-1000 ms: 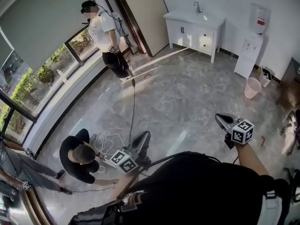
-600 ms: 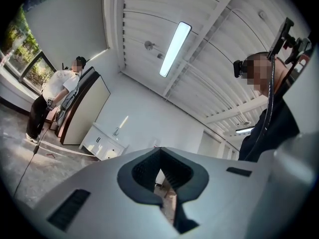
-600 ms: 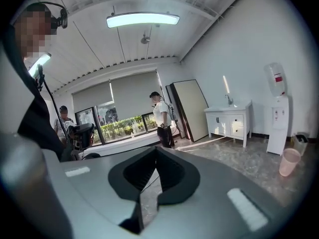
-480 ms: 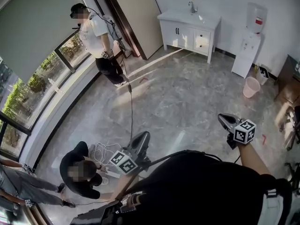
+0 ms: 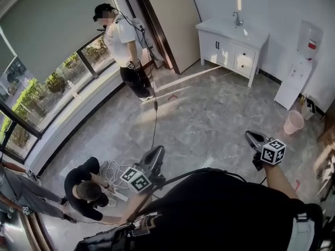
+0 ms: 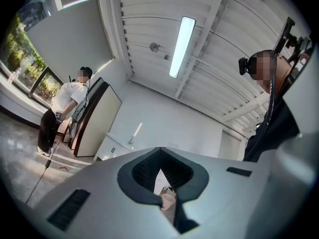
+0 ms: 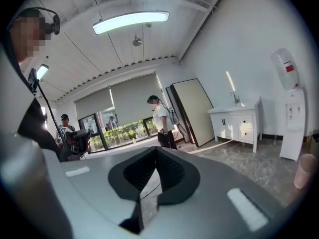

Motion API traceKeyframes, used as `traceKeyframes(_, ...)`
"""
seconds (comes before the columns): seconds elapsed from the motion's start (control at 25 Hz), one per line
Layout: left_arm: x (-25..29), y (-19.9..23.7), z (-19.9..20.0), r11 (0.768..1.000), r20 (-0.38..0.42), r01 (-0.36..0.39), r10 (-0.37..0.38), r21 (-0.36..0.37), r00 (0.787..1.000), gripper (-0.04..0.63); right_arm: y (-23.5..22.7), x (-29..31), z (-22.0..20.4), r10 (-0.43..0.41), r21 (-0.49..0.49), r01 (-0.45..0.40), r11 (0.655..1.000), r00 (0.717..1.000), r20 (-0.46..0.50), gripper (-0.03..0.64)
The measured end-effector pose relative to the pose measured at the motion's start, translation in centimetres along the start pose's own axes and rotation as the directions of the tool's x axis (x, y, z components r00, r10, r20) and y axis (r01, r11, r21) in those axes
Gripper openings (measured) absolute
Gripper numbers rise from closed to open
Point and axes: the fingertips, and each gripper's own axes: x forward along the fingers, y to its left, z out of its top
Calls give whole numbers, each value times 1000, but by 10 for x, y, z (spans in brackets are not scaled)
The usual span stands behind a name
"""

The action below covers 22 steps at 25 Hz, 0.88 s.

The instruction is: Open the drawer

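White wooden sink cabinet with drawers (image 5: pixel 233 46) now sits further right in head view; left tongs (image 5: pixel 158 150) and right tongs (image 5: pixel 249 135) both closed, empty, well apart from it.

Head cam steep down, gripper cams level, all share cabinet (image 5: pixel 233 48)

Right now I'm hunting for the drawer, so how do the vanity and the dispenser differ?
The vanity is wide and low, the dispenser narrow and tall. The vanity's front shows doors and drawers; no drawer shows on the dispenser. A faucet tops the vanity, a bottle the dispenser. Both are white, against the same wall.
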Motion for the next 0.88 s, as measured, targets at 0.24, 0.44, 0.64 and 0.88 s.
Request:
traceKeyframes(0.24, 78, 29, 9, 994, 47, -100, 98, 33, 994, 0, -73, 37, 67, 77, -91, -75, 993, 997, 19, 2)
traceKeyframes(0.44, 158, 26, 6, 995, 30, -81, 80, 52, 996, 0, -129, 55, 90, 111, -89, -108, 990, 994, 20, 2)
traceKeyframes(0.64, 194, 54, 3, 997, -11, -79, 79, 17, 997, 0, -154, 74, 90, 114, -52, -113, 992, 993, 10, 2)
traceKeyframes(0.88, 241, 112, 7, 1000, -45, -10, 9, -20, 999, 0, -191, 110, 92, 10, 2, -10, 1000, 1000, 12, 2)
